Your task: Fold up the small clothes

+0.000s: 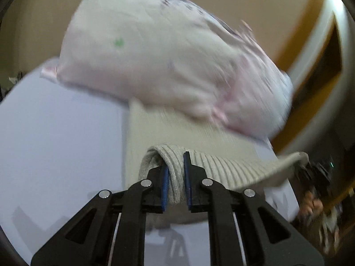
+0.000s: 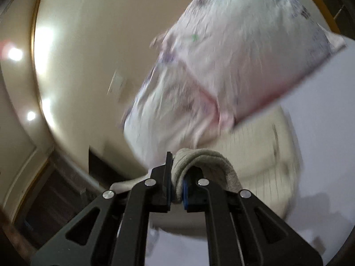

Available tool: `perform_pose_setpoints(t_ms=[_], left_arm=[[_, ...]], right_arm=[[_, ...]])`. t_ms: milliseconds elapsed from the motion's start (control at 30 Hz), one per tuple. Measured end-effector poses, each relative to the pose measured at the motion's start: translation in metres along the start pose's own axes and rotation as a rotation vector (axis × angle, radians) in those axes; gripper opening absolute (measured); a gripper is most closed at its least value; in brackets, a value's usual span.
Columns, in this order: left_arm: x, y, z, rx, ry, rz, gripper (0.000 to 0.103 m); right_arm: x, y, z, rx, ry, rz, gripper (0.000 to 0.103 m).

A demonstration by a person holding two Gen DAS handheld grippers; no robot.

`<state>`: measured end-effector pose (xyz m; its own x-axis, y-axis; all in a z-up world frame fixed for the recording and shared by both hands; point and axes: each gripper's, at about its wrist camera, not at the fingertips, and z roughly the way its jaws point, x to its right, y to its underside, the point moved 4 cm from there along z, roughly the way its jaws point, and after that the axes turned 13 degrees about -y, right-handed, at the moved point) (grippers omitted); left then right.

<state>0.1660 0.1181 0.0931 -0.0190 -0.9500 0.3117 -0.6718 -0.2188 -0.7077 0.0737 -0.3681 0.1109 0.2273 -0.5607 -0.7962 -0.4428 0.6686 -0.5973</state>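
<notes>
A ribbed beige knit garment [image 1: 213, 168] is pinched between the fingers of the left gripper [image 1: 175, 177] and, at another edge, the right gripper [image 2: 177, 177]. Ahead of both tools, the garment is spread over a white surface [image 1: 55, 133]. Beyond it, a blurred pink-trimmed pillow [image 1: 155, 62] is seen.

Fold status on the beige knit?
Done: nothing looks folded yet. In hand: left hand-held gripper and right hand-held gripper each pinch the ribbed beige knit garment, lifted off the white surface. Left: the fold itself; pink-trimmed pillow lies beyond.
</notes>
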Motion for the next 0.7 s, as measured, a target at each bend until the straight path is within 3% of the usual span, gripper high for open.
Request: perform_pose_setpoints(t_ms=[100, 167, 267, 300, 400, 433, 500, 567, 633, 700], left_arm=[[-0.001, -0.041, 0.074, -0.016, -0.079, -0.037, 0.012], [-0.002, -0.046, 0.128, -0.102, -0.145, -0.056, 0.012], [-0.009, -0.038, 0.174, -0.198, -0.166, -0.1, 0.012], [-0.011, -0.037, 0.179, -0.205, -0.157, -0.108, 0.012], [-0.02, -0.034, 0.179, -0.221, -0.085, -0.155, 0.013], [-0.026, -0.037, 0.174, -0.232, -0.029, -0.207, 0.016], [-0.037, -0.042, 0.163, -0.225, 0.044, -0.285, 0.027], [-0.052, -0.052, 0.136, -0.148, 0.033, -0.337, 0.067], [-0.061, -0.055, 0.113, -0.095, -0.003, -0.33, 0.071], [-0.06, -0.045, 0.107, -0.141, -0.017, -0.286, 0.072]], right_arm=[[0.049, -0.024, 0.052, 0.034, 0.115, 0.04, 0.007], [0.085, -0.024, 0.08, 0.014, 0.212, 0.089, 0.007], [0.131, -0.017, 0.101, 0.003, 0.325, 0.19, 0.008], [0.142, -0.014, 0.102, 0.006, 0.355, 0.217, 0.012], [0.158, -0.011, 0.102, 0.027, 0.393, 0.264, 0.052], [0.158, -0.012, 0.102, 0.036, 0.367, 0.262, 0.059], [0.155, -0.014, 0.104, 0.025, 0.363, 0.244, 0.067], [0.149, -0.014, 0.106, 0.007, 0.373, 0.23, 0.074], [0.137, -0.013, 0.101, 0.008, 0.38, 0.214, 0.085], [0.125, -0.01, 0.092, 0.036, 0.357, 0.163, 0.09]])
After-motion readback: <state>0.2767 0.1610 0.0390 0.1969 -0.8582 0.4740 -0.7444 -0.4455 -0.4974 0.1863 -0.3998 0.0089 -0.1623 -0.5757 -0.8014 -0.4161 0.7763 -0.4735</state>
